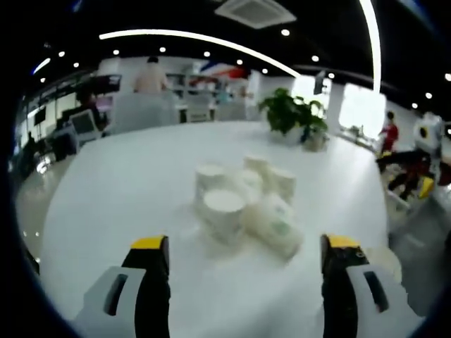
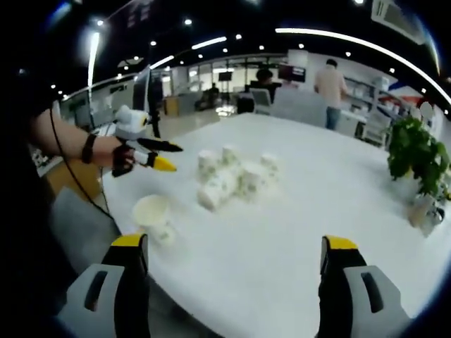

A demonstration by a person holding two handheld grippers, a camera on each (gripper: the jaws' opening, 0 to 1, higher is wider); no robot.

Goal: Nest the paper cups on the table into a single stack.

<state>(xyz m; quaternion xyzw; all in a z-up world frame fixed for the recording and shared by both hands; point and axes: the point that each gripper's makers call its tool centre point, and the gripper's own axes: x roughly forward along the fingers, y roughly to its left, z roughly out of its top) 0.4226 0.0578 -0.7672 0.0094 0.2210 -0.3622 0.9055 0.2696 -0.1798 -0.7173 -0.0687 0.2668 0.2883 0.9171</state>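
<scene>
While both tools hover above the white worktop (image 1: 120, 190), the left hand-held gripper (image 1: 246, 250) stands wide apart, grasping nothing, just short of a cluster of paper cups (image 1: 243, 201): about six, some upright, at least one on its side, touching one another. From the right hand-held gripper (image 2: 236, 250), likewise spread and empty, one lone cup (image 2: 153, 215) stands nearest at the worktop's edge, apart from the cluster. Farther off sits a potted plant (image 1: 290, 116)
</scene>
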